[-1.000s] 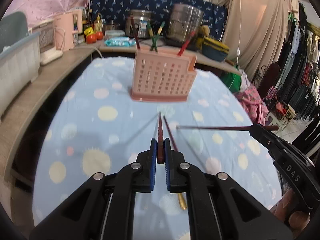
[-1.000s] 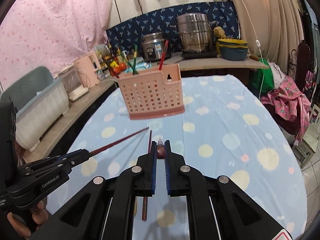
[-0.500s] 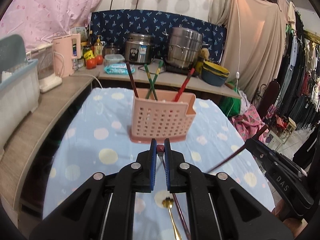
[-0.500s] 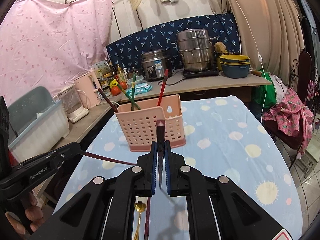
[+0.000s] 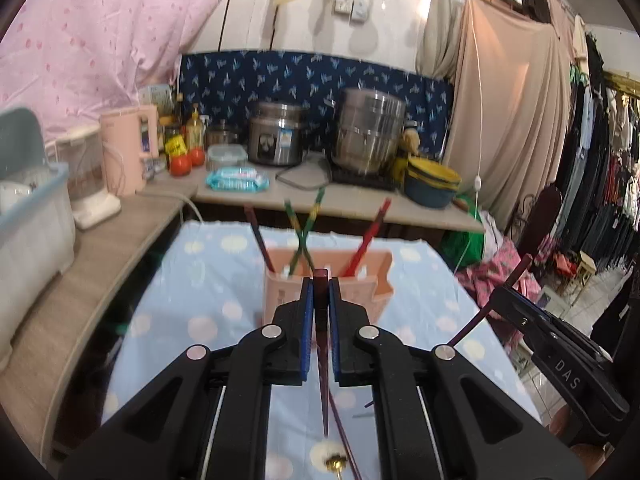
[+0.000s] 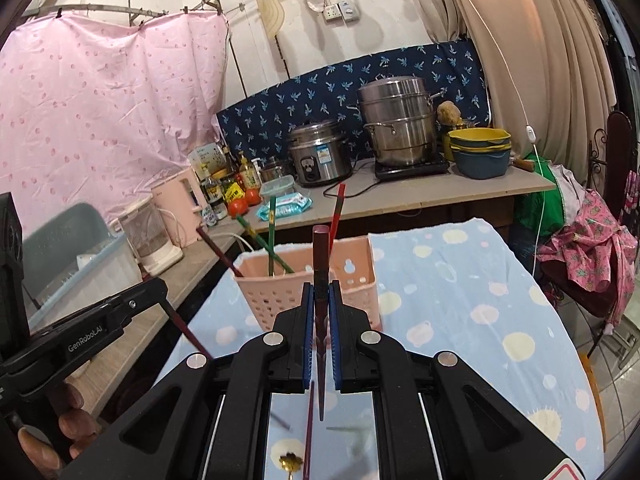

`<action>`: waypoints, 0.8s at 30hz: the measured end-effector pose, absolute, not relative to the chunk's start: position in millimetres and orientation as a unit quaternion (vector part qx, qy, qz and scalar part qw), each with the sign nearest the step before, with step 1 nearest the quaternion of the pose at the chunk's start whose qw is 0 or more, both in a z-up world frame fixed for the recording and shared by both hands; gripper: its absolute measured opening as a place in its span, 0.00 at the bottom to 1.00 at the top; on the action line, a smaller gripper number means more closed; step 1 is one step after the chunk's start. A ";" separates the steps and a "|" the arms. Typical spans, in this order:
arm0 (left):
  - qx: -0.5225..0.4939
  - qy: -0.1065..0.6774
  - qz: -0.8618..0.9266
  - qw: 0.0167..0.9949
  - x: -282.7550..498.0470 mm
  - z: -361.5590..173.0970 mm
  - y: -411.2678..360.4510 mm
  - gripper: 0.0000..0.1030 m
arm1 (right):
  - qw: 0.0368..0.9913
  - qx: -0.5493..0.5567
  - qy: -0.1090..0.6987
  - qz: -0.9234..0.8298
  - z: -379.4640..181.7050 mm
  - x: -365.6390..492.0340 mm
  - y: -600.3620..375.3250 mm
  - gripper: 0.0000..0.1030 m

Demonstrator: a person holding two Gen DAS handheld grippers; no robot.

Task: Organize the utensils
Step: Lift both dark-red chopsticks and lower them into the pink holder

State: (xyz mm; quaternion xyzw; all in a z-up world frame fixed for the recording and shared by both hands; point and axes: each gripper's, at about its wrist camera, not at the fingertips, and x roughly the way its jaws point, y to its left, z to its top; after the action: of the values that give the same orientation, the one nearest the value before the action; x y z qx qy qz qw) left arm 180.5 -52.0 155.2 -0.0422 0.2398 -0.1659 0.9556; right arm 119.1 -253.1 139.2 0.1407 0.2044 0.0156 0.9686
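Now left gripper (image 5: pixel 321 300) clamping 1 dark chopstick (image 5: pixel 321 320), right gripper (image 6: pixel 321 304) clamping another chopstick (image 6: pixel 320 280), both hovering before pink basket (image 6: pixel 356 276).

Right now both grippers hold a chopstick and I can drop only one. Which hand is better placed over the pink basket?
Probably the left gripper: its dark red chopstick stands upright before the pink perforated plastic basket. The right gripper looks similarly aligned; the margin is slim.
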 end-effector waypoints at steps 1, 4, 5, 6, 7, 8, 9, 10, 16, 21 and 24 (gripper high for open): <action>-0.044 0.232 -0.166 0.957 183.9 161.9 -51.4 0.07 | 0.969 0.143 0.199 0.015 143.2 121.6 -254.3 0.07; -0.047 0.214 -0.164 0.962 191.7 178.0 -49.8 0.07 | 0.971 0.151 0.183 0.016 158.2 132.1 -259.8 0.07; -0.048 0.206 -0.162 0.964 195.0 185.5 -49.6 0.07 | 0.972 0.153 0.178 0.017 162.6 135.6 -261.1 0.07; -0.049 0.195 -0.160 0.966 198.1 193.4 -49.0 0.07 | 0.973 0.153 0.173 0.018 168.0 139.8 -262.0 0.07; -0.051 0.185 -0.158 0.969 200.7 200.8 -48.0 0.07 | 0.974 0.154 0.168 0.018 173.3 144.5 -262.9 0.07; -0.053 0.178 -0.156 0.970 202.9 206.4 -46.7 0.07 | 0.974 0.155 0.162 0.019 178.5 149.2 -264.0 0.07; -0.056 0.171 -0.155 0.971 206.1 212.9 -45.0 0.07 | 0.975 0.156 0.158 0.019 182.3 152.7 -265.7 0.07; -0.061 0.161 -0.154 0.973 210.0 221.4 -43.0 0.07 | 0.976 0.158 0.151 0.021 188.3 157.9 -267.0 0.07; -0.061 0.120 -0.146 0.980 225.7 255.6 -44.2 0.07 | 0.979 0.161 0.122 0.020 213.9 181.1 -270.5 0.07; -0.056 0.108 -0.144 0.982 243.2 265.5 -53.0 0.07 | 0.980 0.166 0.109 0.019 225.3 203.4 -272.3 0.07; -0.058 0.109 -0.144 0.982 255.2 266.2 -55.0 0.07 | 0.980 0.169 0.108 0.019 226.2 217.4 -272.2 0.07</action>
State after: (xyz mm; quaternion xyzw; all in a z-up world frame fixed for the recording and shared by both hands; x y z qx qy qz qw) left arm 255.2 -55.0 266.2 -0.0585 0.1091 -0.1438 0.9818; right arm 217.4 -272.2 226.2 0.1688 0.1080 0.0189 0.9795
